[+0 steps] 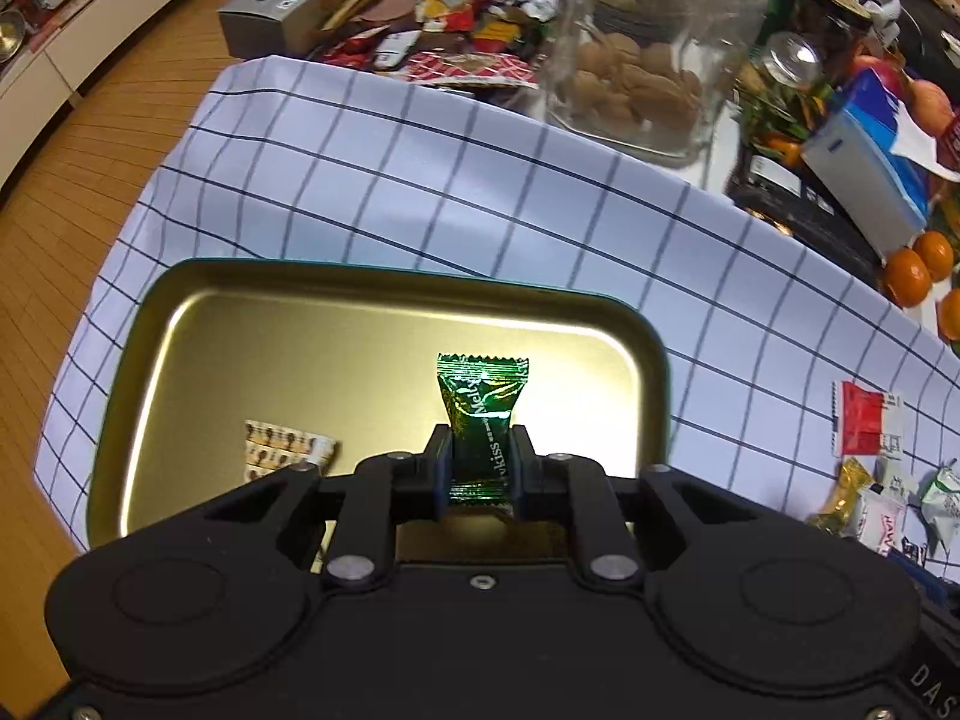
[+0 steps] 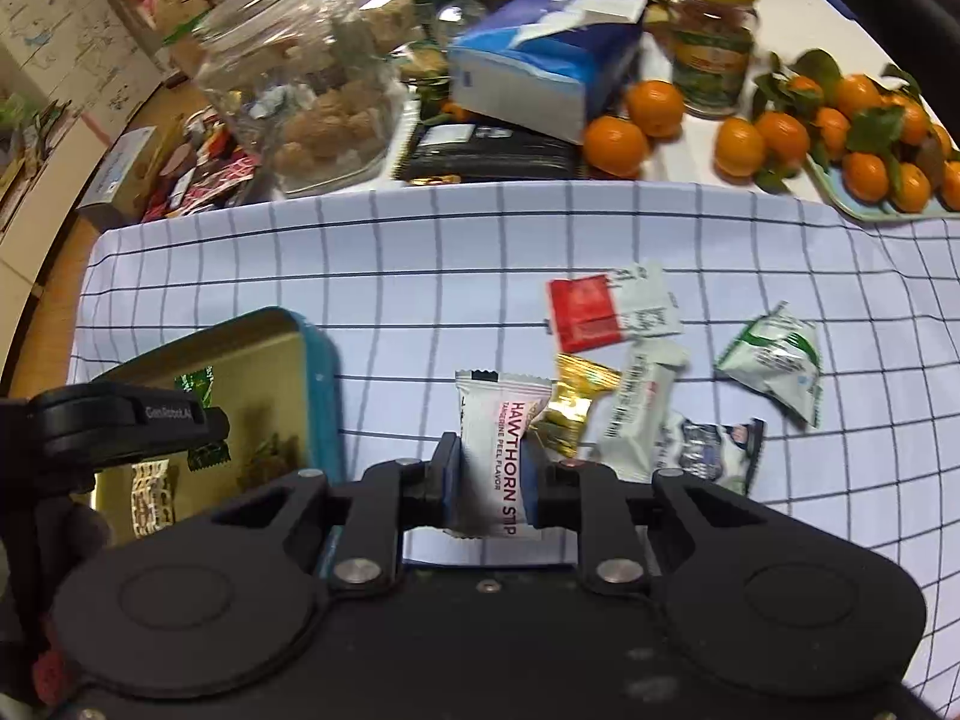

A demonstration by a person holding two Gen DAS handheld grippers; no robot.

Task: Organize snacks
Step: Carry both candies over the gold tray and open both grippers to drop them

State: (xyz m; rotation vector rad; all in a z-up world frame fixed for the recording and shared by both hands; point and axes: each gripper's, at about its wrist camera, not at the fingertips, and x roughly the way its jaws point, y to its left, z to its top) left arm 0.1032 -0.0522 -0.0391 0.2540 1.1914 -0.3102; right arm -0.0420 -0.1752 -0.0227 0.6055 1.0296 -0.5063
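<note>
My left gripper [image 1: 480, 450] is shut on a green Meltykiss candy [image 1: 480, 414] and holds it above the gold tray [image 1: 198, 360]. A patterned beige candy [image 1: 282, 450] lies in the tray. My right gripper [image 2: 492, 468] is shut on a white hawthorn strip packet [image 2: 495, 444] above the checked cloth [image 2: 420, 252], right of the tray [image 2: 327, 396]. Loose snacks lie on the cloth: a red-and-white packet [image 2: 606, 312], a gold candy [image 2: 576, 402], a white bar [image 2: 636, 414], a green-and-white packet [image 2: 774, 360].
A glass jar of walnuts [image 1: 648, 60] and a heap of snacks [image 1: 456, 18] stand at the back. A tissue box [image 2: 540, 54], a jar [image 2: 711, 42] and several tangerines [image 2: 840, 132] lie behind the cloth. The left gripper body [image 2: 120, 420] shows over the tray.
</note>
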